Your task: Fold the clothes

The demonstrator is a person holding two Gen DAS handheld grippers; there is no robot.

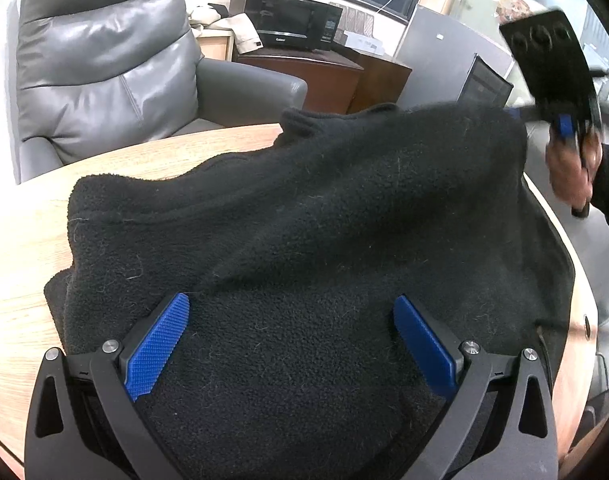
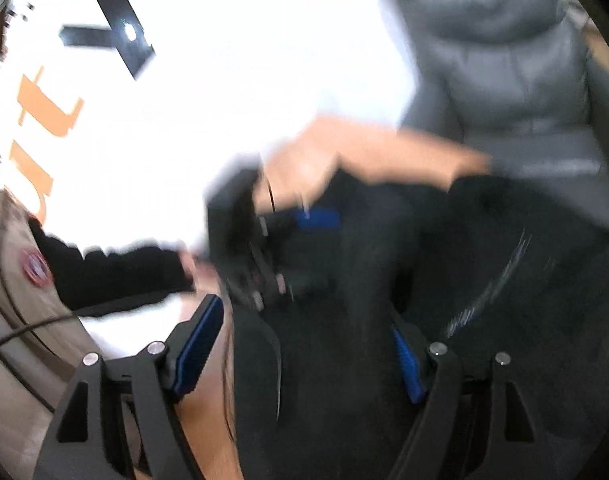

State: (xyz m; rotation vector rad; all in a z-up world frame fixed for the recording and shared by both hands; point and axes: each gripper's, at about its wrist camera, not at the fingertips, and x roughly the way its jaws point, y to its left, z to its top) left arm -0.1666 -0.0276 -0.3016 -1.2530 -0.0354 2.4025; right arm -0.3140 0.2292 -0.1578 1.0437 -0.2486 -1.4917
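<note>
— Fleece (image 1: 304, 216), black and fuzzy, lies heaped across the round wooden table (image 1: 20, 248); we see its left hem stop short of the rim, with bare wood all along that side.

— And on the other side its edge runs right along the table's curve, hanging over near a small hole in the wood. Our left gripper (image 1: 292, 344) sits low over the near part of the cloth, blue pads (image 1: 158, 344) spread wide with nothing pinched between them.

— Our right gripper (image 1: 560, 124) is up at the far right corner of the garment, in hand, above the table edge. In the left wrist view we cannot tell how its fingers stand.

— Its own camera helps (though the picture is badly smeared): the right gripper (image 2: 308, 344) has its pads well apart, dark fleece (image 2: 384, 280) bunched between them. Whether either pad presses on the cloth, we cannot tell.

— Beyond the far rim stands a grey leather armchair (image 1: 104, 64), close to the table. Farther back a microwave (image 1: 288, 20) rests on a brown cabinet (image 1: 304, 72).
</note>
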